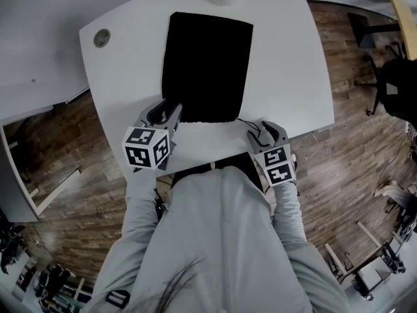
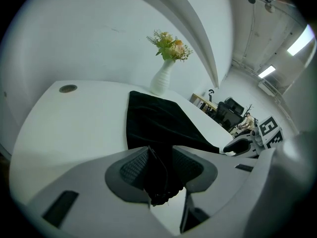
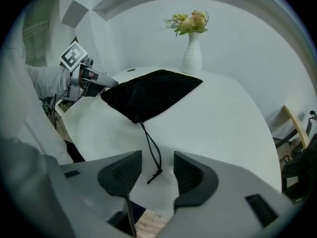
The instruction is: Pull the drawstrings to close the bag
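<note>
step in hand: taking hold before the pull. the black bag (image 1: 207,67) lies flat on the white desk (image 1: 287,77), its mouth edge towards the person, not yet gathered.

left gripper (image 2: 161,165): it sits at the near left corner of the bag. its fingers (image 2: 133,165) stand at a middling gap, and black fabric fills that gap from pad to pad, bunching just below them. judged a grip on the bag corner, serving as the anchor.

right gripper (image 3: 157,170): it points steeply down over the near right corner of the bag, at the desk edge. its fingers (image 3: 190,175) are spread wide. the drawstring (image 3: 151,150) runs out of the bag corner and ends on the desk between the two pads, clear of both. nothing is held on this side.

next move, as judged: close the right fingers squarely on the cord near its free end, then draw it away from the bag while the left side keeps the fabric in place.

risk noted: the cord is thin and lies flat on the desk, so the pads could close above it or let it slip out.
</note>
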### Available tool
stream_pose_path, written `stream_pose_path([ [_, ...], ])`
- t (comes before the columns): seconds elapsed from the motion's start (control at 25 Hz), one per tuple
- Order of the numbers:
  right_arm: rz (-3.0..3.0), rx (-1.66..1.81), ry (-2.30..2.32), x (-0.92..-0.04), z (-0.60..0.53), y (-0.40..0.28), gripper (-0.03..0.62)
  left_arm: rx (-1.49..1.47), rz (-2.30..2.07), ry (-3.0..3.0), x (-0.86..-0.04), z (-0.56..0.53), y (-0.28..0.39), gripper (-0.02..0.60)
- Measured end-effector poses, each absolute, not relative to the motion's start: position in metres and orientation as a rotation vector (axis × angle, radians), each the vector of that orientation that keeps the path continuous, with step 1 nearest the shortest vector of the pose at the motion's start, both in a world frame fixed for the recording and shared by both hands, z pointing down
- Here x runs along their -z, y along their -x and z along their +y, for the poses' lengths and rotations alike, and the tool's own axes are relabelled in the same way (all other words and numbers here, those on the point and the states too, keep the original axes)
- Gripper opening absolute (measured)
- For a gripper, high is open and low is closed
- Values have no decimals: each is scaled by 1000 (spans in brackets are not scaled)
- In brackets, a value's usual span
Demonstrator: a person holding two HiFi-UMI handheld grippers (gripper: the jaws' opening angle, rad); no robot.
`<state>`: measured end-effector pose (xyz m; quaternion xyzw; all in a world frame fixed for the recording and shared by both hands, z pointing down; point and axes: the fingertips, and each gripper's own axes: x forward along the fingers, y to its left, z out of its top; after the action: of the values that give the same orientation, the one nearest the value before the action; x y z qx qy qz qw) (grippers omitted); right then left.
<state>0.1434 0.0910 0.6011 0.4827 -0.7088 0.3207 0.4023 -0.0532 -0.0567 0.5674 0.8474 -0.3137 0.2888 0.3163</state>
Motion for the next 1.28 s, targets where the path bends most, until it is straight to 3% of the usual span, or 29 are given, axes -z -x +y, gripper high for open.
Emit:
stream_pose_path([
  [0.16, -1780, -803, -1201, -601, 90, -143, 194, -763, -809, -2212, -572, -53, 51, 141],
  [0.36, -1745, -800, -1176, -601, 91, -144, 124, -793, -804, -2210, -576, -49, 50, 89],
  [0.52, -1719, -797, -1188, -601, 90, -145, 28, -790, -794, -2210, -575, -47, 50, 74],
  [1.28, -1728, -884, -1349, -592, 74, -154, 22, -641, -778, -2244, -548, -53, 52, 58],
])
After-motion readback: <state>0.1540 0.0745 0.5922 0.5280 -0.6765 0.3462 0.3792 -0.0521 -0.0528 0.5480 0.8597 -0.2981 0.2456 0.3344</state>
